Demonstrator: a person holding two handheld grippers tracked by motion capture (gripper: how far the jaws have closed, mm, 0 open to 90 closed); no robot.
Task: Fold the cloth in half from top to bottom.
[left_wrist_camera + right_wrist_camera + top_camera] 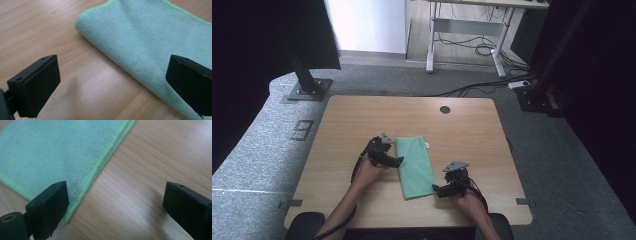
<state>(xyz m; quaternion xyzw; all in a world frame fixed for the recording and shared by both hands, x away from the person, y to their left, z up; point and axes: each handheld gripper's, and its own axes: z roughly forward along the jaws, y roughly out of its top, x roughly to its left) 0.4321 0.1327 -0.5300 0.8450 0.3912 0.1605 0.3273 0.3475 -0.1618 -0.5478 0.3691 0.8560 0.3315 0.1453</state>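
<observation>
my left gripper (399, 161): jaws spread wide apart, nothing between them but bare wood and the cloth's folded edge; it sits just beside the long left side of the cloth, tips pointing at it.
its own view: one jaw hangs over bare table, the other over the cloth's surface; the rounded folded edge runs slantwise between the two.
my right gripper (435, 189): jaws likewise wide apart, holding nothing; it sits at the cloth's near right corner, tips right at the hem.
its own view: one jaw stands over the cloth's corner where the bright green stitched hems meet, the other over bare wood well off the cloth.
my hands: left hand (368, 172) behind its gripper, right hand (467, 200) behind the other, forearms coming in from the near edge.
green cloth (414, 167): folded into a long strip, lying flat on the table between my two grippers, its far end beyond the left gripper, its near end by the right one; a small white tag shows at its far right edge.
table (352, 120): light wood, a round dark hole (445, 109) far ahead of both grippers, near the back edge.
beyond the table: grey carpet (257, 150) around it, cables (477, 47) on the floor farther off.
</observation>
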